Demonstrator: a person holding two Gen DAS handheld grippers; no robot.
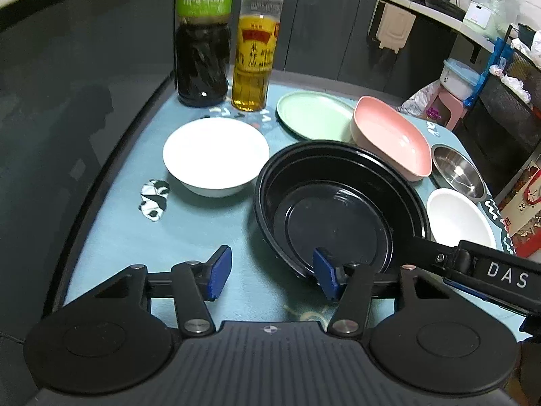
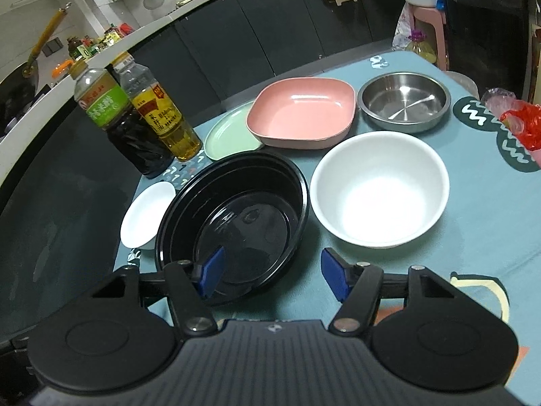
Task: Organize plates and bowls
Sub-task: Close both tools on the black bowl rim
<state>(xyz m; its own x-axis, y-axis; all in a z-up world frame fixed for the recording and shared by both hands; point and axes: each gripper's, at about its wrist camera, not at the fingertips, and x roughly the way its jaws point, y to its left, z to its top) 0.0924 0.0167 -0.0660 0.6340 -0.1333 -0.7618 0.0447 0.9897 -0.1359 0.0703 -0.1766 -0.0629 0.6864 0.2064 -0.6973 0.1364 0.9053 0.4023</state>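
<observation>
On the blue patterned tablecloth [image 2: 473, 237], the black bowl [image 1: 338, 203] is taken as the landmark, being the largest dish; it sits upright near the near edge. Against its right side, in the right wrist view, a large white bowl [image 2: 378, 189] is seen, close beside but apart. Behind the black bowl a pink square dish [image 2: 301, 111] is noted, its edge resting over a pale green plate [image 2: 226, 132]. Right of the pink dish, a steel bowl [image 2: 404, 101] is set. Left of the black bowl a smaller white bowl [image 1: 216, 155] is seen, and behind that a dark sauce bottle [image 1: 203, 50] and an oil bottle [image 1: 255, 54], side by side.

Left gripper [image 1: 272, 277]: jaws held apart, one pad inside the black bowl's near rim, the other outside over cloth; nothing is pressed. Right gripper [image 2: 272, 275]: jaws likewise apart, the rim straddled, no grip seen.
</observation>
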